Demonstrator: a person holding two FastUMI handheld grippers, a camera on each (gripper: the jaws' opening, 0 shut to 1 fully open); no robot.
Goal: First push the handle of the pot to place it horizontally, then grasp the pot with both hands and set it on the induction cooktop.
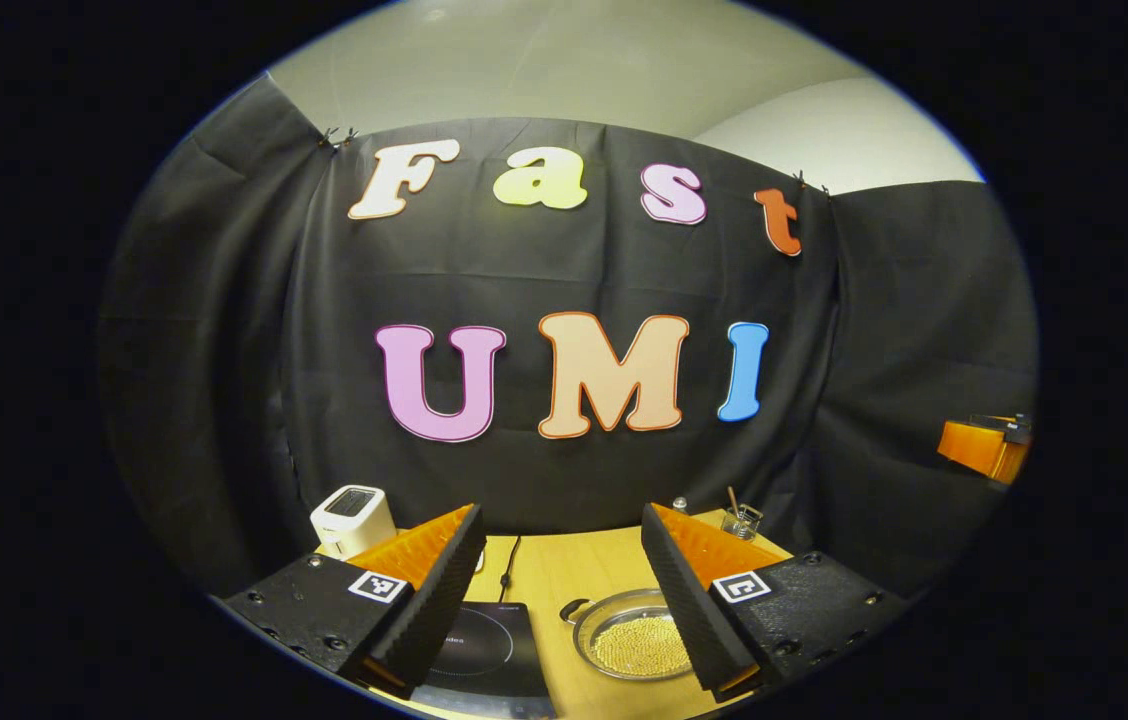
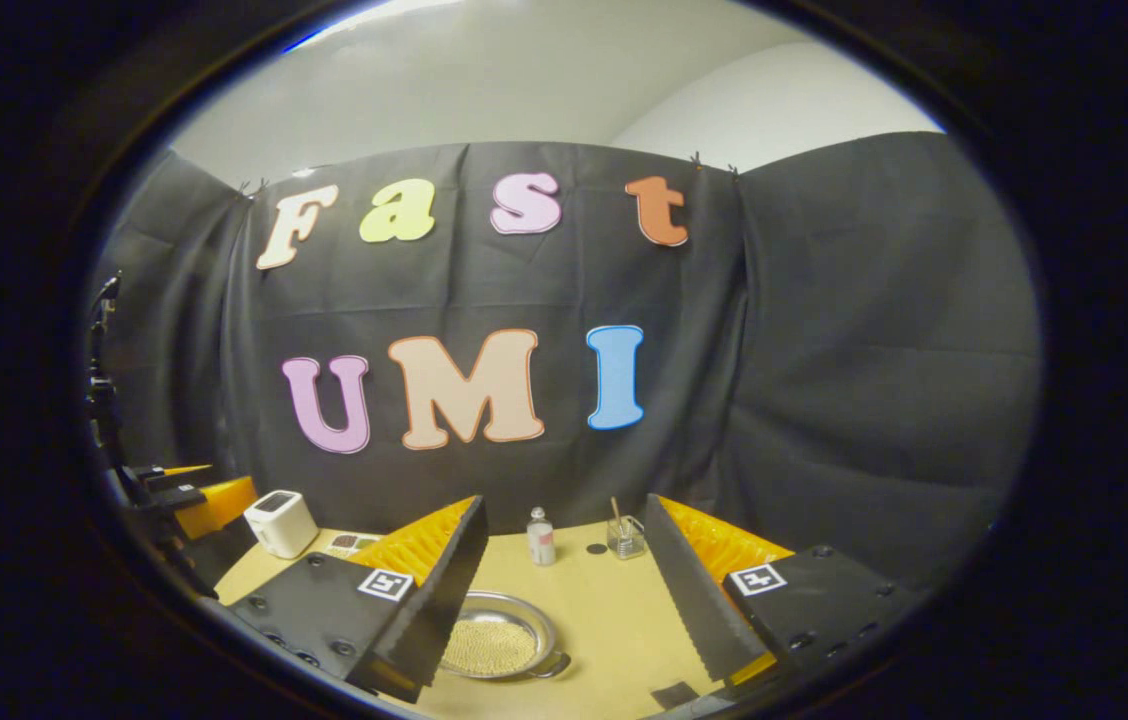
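A shallow metal pot [image 1: 634, 645] holding small yellowish grains sits on the wooden table, low in the left gripper view. One small loop handle [image 1: 575, 608] sticks out toward the black induction cooktop [image 1: 489, 648] just to its left. My left gripper [image 1: 562, 515] hangs open above and short of both, touching nothing. In the right gripper view the pot [image 2: 499, 645] lies low and left of centre, partly behind my left finger, with a loop handle [image 2: 554, 663] at its near right. My right gripper [image 2: 565, 503] is open and holds nothing.
A white boxy appliance [image 1: 352, 518] stands at the back left of the table [image 2: 614, 620]. A small bottle [image 2: 541, 537] and a glass [image 2: 626, 537] with a stick in it stand by the cloth wall. A cable [image 1: 507, 560] runs back from the cooktop.
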